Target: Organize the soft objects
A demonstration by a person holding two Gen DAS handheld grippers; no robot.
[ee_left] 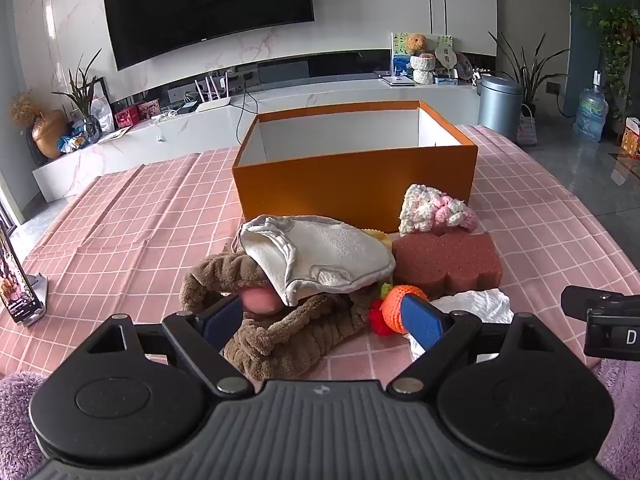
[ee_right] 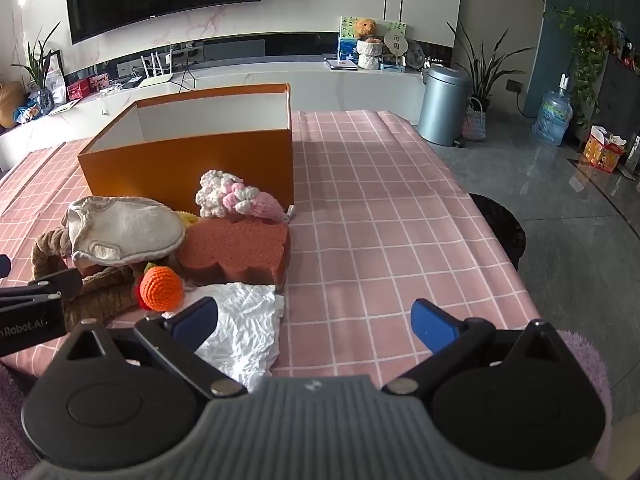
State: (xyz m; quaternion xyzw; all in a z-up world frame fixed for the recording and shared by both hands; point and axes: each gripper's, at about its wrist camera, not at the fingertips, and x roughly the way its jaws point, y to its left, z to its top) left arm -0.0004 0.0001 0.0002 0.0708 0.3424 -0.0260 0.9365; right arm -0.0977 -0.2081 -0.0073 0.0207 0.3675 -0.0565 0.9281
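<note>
Two grippers, left [ee_left: 322, 320] and right [ee_right: 314, 322], both wide, empty: lift brown plush [ee_left: 280, 332] whole toward orange box [ee_left: 356, 176] at 12 o'clock.

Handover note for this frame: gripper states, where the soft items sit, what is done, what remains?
Left gripper: open, over the brown plush.
Right gripper: open, holding nothing, beside the white tissue.
Orange box: no items visible inside.
White mitt, sponge, crochet orange and pink-white knit lie piled before the box.
Done: nothing boxed. Left: all.
</note>
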